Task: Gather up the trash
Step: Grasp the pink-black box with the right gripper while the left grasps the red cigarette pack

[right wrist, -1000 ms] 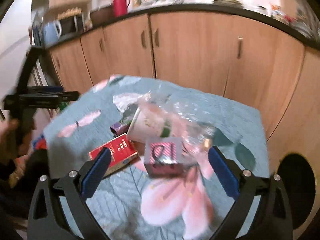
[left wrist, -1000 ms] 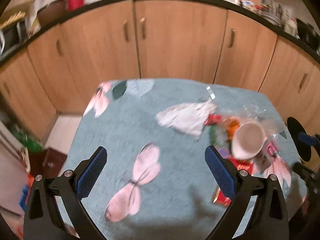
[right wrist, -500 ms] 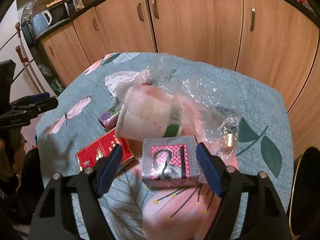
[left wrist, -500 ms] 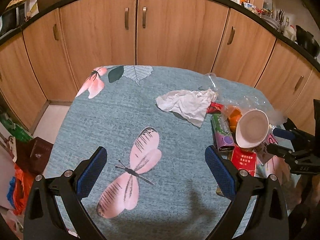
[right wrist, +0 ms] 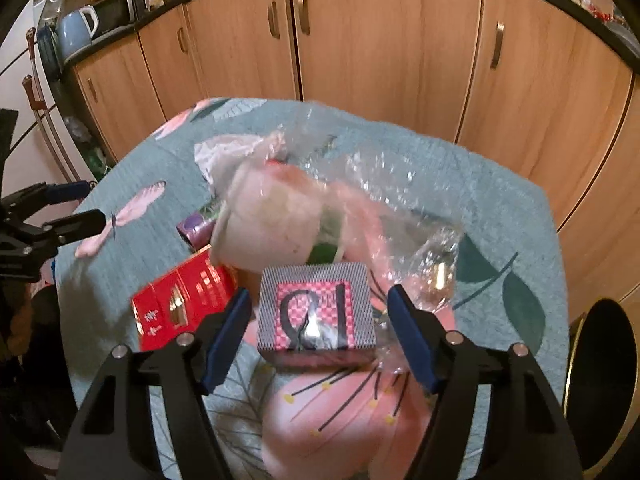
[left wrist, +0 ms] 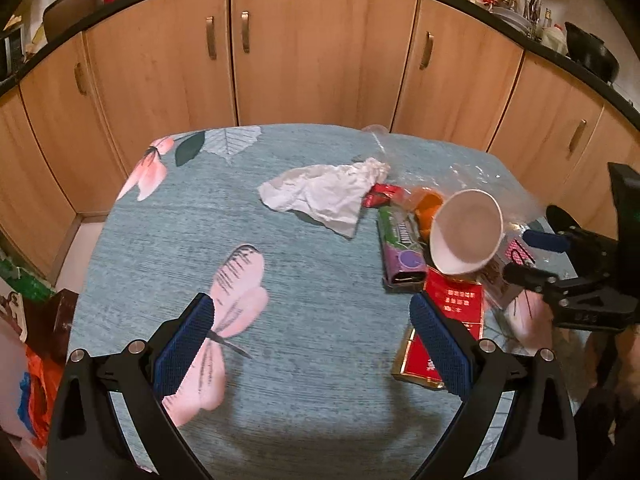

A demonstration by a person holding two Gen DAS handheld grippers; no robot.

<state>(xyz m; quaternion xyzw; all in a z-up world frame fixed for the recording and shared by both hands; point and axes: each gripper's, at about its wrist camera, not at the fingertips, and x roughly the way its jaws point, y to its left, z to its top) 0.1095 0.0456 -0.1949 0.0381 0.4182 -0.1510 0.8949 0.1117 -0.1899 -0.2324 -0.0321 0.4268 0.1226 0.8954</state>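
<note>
Trash lies in a heap on the teal flowered tablecloth (left wrist: pixel 192 224): a crumpled white tissue (left wrist: pixel 324 192), a green and purple wrapper (left wrist: pixel 400 240), a tipped white paper cup (left wrist: pixel 468 236), a red packet (left wrist: pixel 452 312) and a clear plastic bag (right wrist: pixel 400 200). A small checkered box (right wrist: pixel 316 308) lies between the jaws of my right gripper (right wrist: pixel 319 296). Those jaws are closing, with narrow gaps still showing at both sides of the box. My left gripper (left wrist: pixel 308 308) hovers open over the butterfly print, left of the heap, with nothing between its fingers.
Wooden cupboard doors (left wrist: pixel 304 60) run close behind the table under a cluttered dark counter. A round black stool (right wrist: pixel 600 380) stands at the table's right edge. Bags and clutter (left wrist: pixel 28 360) sit on the floor at the left.
My right gripper came down onto the checkered box and its jaws narrowed around it. My left gripper sank a little toward the cloth, still open.
</note>
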